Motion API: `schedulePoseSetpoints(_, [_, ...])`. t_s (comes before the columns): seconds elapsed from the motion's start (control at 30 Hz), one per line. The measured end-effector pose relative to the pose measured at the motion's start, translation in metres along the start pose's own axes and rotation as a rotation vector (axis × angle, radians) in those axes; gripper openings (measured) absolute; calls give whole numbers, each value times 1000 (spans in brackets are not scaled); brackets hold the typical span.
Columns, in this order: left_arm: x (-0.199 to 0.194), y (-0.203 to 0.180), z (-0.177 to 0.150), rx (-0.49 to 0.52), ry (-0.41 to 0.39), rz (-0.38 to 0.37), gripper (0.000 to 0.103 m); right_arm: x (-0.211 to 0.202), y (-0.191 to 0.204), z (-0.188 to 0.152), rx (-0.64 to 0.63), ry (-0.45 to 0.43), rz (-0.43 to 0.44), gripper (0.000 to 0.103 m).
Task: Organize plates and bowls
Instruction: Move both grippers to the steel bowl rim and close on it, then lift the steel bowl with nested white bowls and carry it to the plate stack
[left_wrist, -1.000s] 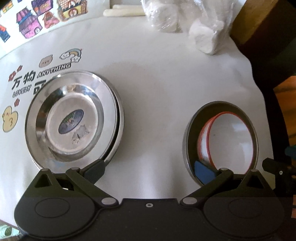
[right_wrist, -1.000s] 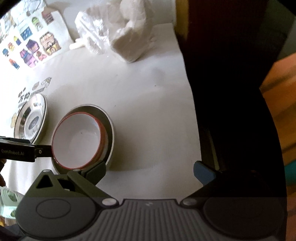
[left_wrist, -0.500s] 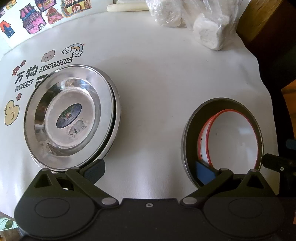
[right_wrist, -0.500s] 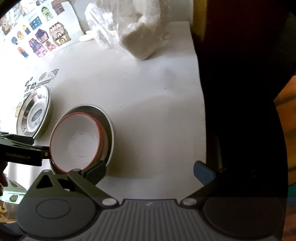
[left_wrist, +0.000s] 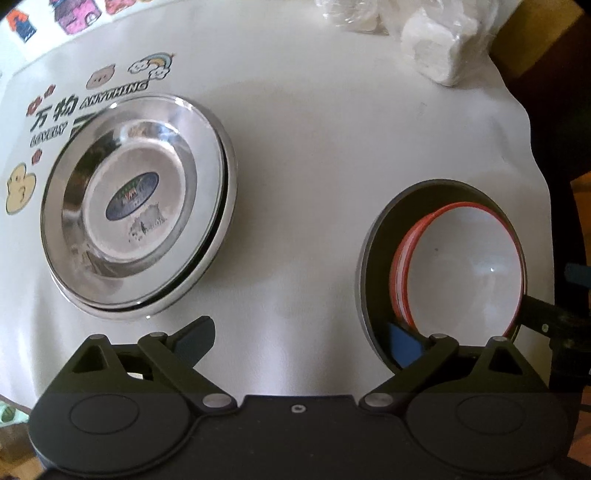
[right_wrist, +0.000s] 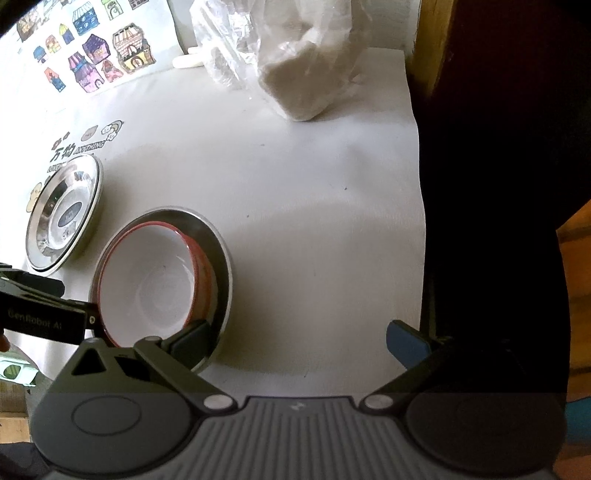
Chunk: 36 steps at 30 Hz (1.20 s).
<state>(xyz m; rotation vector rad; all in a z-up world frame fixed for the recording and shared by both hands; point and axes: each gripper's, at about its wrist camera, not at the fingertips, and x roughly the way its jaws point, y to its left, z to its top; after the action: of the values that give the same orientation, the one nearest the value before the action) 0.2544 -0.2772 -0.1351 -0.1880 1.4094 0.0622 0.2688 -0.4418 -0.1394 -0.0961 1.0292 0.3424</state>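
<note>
I had the left gripper (left_wrist: 301, 332) hanging straight down over the table (left_wrist: 314, 166) with its jaws spread wide and nothing between them; they had just been closing a little. Its right finger (left_wrist: 404, 345) dipped inside the near rim of the steel bowl (left_wrist: 376, 258), just beside the red-rimmed bowls (left_wrist: 461, 266) nested in it, close to the table's right edge. I could not tell whether the pad touched anything. The right gripper (right_wrist: 297, 341) was also open and empty, its left finger (right_wrist: 188, 341) at the near rim of that same stack, its right finger over bare cloth by the table's right edge. The plates (left_wrist: 136, 221), two steel ones stacked, sat well apart toward the left edge, over the printed lettering. I judged both stacks as formed, with the bowl stack being nudged or steadied. A next grip would call for bringing one finger inside and one outside the steel rim before pinching, gently, as the loose inner bowls leaned and could shift.
</note>
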Motion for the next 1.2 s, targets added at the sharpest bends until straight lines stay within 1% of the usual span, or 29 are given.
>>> schedulePoseSetpoints(0.1, [3, 5, -3, -42, -2, -24, 95, 0, 0, 0, -2, 0, 6, 103])
schedulePoseSetpoints(0.33, [7, 19, -13, -147, -12, -121, 88, 1, -2, 0, -26, -6, 16, 103])
schedulePoseSetpoints(0.4, [7, 19, -14, -151, -21, -136, 81, 1, -2, 1, -36, -10, 23, 102])
schedulePoseSetpoints(0.47, [5, 20, -16, -150, -32, -146, 78, 1, -4, 2, -47, -13, 40, 99])
schedulePoseSetpoints(0.53, [5, 18, -16, -145, -52, -151, 74, 1, -5, 3, -53, -14, 71, 89])
schedulePoseSetpoints(0.57, [4, 18, -17, -142, -63, -154, 71, 2, -6, 3, -55, -14, 87, 87])
schedulePoseSetpoints(0.63, [1, 18, -19, -126, -94, -162, 65, 3, -5, 4, -60, -12, 115, 77])
schedulePoseSetpoints(0.67, [-1, 18, -19, -120, -111, -167, 59, 4, -5, 4, -60, -12, 129, 74])
schedulePoseSetpoints(0.7, [-4, 18, -20, -112, -128, -175, 52, 4, -4, 5, -58, -12, 144, 68])
schedulePoseSetpoints(0.73, [-6, 17, -20, -105, -141, -183, 47, 4, -3, 5, -53, -10, 163, 62])
schedulePoseSetpoints(0.77, [-7, 17, -20, -101, -149, -209, 35, 5, -3, 6, -47, -6, 177, 60])
schedulePoseSetpoints(0.8, [-6, 18, -18, -107, -145, -232, 29, 5, -1, 6, -42, -2, 185, 54])
schedulePoseSetpoints(0.83, [-6, 18, -17, -109, -145, -236, 29, 6, -1, 7, -33, 1, 194, 48])
schedulePoseSetpoints(0.93, [-5, 19, -17, -117, -143, -246, 29, 7, -4, 7, 21, 17, 237, 36])
schedulePoseSetpoints(1.03, [-4, 22, -17, -132, -139, -263, 28, 11, -8, 8, 73, 29, 259, 35])
schedulePoseSetpoints(1.13, [-3, 20, -20, -123, -137, -268, 26, 16, -12, 9, 107, 40, 266, 35])
schedulePoseSetpoints(1.2, [-1, 21, -16, -118, -136, -271, 25, 17, -11, 9, 108, 43, 266, 32])
